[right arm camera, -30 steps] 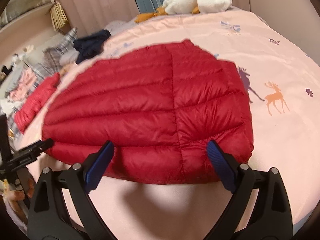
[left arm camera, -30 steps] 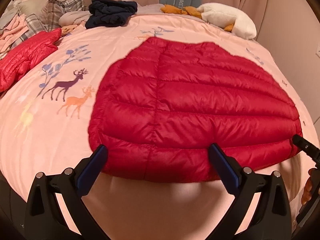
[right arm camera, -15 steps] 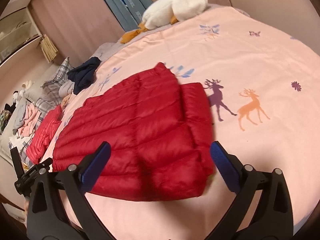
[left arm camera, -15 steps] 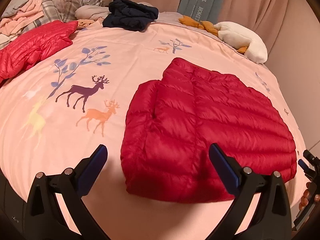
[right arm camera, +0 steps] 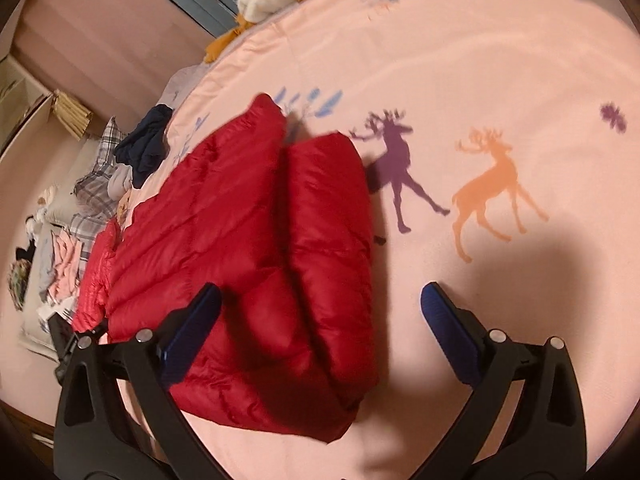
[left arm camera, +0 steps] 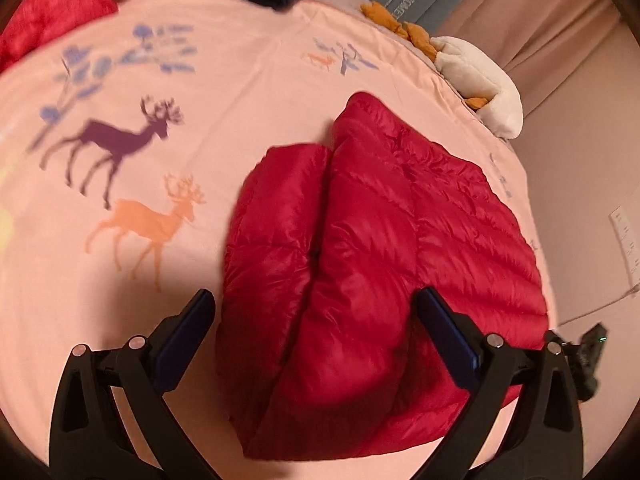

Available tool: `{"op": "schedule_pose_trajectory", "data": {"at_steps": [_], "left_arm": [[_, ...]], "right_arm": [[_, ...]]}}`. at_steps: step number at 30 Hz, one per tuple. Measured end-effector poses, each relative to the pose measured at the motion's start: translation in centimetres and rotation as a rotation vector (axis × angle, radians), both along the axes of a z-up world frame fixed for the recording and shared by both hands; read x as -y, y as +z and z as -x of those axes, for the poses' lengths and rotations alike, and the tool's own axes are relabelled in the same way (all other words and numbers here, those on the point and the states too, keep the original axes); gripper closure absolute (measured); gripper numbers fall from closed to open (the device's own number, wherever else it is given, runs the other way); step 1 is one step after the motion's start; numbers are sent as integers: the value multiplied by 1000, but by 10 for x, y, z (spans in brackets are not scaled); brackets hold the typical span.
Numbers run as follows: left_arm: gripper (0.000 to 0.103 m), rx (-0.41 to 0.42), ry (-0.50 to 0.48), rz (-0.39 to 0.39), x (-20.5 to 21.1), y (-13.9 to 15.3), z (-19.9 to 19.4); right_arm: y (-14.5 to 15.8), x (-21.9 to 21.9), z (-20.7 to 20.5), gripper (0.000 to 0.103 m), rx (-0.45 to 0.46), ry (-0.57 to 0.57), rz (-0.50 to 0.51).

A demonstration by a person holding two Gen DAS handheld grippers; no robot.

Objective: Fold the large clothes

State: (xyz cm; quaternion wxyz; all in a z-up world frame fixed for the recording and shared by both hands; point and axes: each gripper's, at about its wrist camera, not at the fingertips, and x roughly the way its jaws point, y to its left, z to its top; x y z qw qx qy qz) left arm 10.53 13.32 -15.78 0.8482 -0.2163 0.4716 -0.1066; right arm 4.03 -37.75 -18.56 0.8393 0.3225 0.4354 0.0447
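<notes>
Two hand-held grippers, left (left arm camera: 312, 320) and right (right arm camera: 320, 316), spread wide, holding nothing; red jacket (left arm camera: 380, 260) folded on bedspread (left arm camera: 240, 80)

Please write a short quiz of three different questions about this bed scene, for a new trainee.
1. True or false: the right gripper holds the red quilted puffer jacket.
2. Multiple choice: which printed deer lies nearer the jacket in the right wrist view? A. the purple deer B. the orange deer
3. Fill in: the left gripper has its fingers ____, with nothing between them gripped.

Key: 1. False, its fingers are spread apart and grip nothing. 2. A. 3. open.
</notes>
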Motion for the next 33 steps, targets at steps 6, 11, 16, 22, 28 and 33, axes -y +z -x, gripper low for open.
{"op": "schedule_pose_trajectory", "data": {"at_steps": [6, 11, 16, 22, 28, 33], "left_arm": [[1, -49, -50, 117, -3, -16, -12], [1, -59, -74, 156, 1, -19, -23], [1, -33, -14, 107, 2, -13, -23], [1, 107, 45, -113, 12, 25, -15], [1, 203, 1, -259, 37, 49, -3], [1, 237, -70, -346, 75, 51, 13]], "right_arm": [[-2, -1, -14, 2, -3, 45, -39], [-3, -5, -31, 2, -5, 80, -63], [10, -8, -32, 2, 29, 16, 19], [39, -19, -23, 2, 121, -17, 157], [60, -64, -14, 2, 205, 48, 320], [51, -110, -10, 2, 175, 176, 395]]}}
